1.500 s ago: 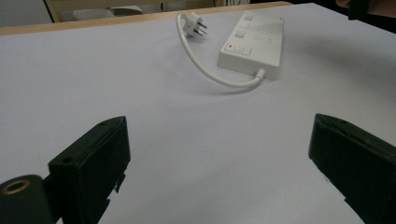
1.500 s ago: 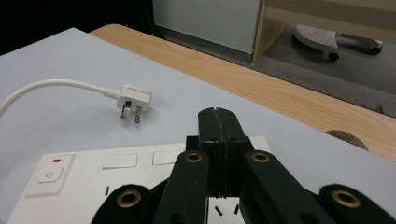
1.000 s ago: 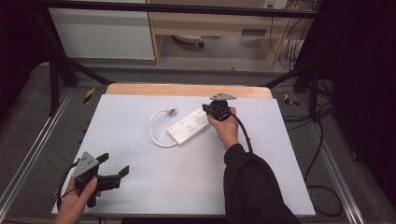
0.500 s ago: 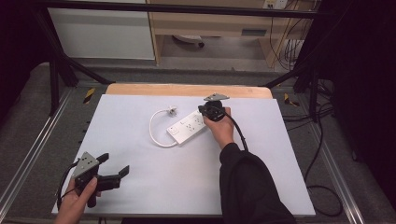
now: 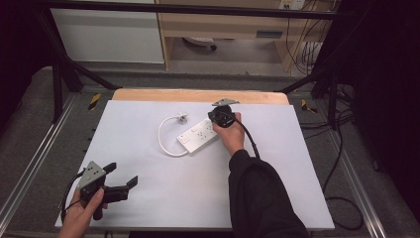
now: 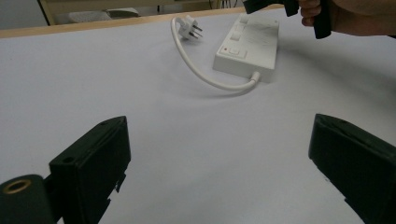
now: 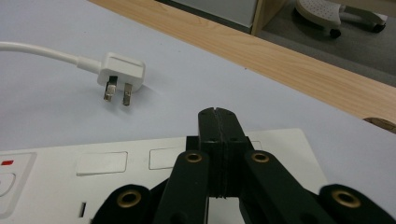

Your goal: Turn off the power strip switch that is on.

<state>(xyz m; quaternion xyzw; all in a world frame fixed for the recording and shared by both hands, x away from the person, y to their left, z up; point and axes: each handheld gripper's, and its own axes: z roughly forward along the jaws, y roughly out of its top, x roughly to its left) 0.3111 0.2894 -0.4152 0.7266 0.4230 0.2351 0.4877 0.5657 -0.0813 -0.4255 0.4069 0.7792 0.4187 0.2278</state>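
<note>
Right gripper view puts our right gripper (image 7: 218, 114) with its fingers pressed together, holding nothing, poised over the far end of the white rectangular plastic power strip (image 7: 154, 163). From the high view, that strip (image 5: 199, 136) lies mid-worktop (image 5: 148, 193), its long axis slanting from near-left to far-right. Our left gripper (image 5: 124, 174), fingers spread wide and empty, sits well apart at the near-left corner.

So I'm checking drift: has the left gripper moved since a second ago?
No. The left gripper sits at the same spot near the mat's near-left corner in the high view, jaws open.
</note>
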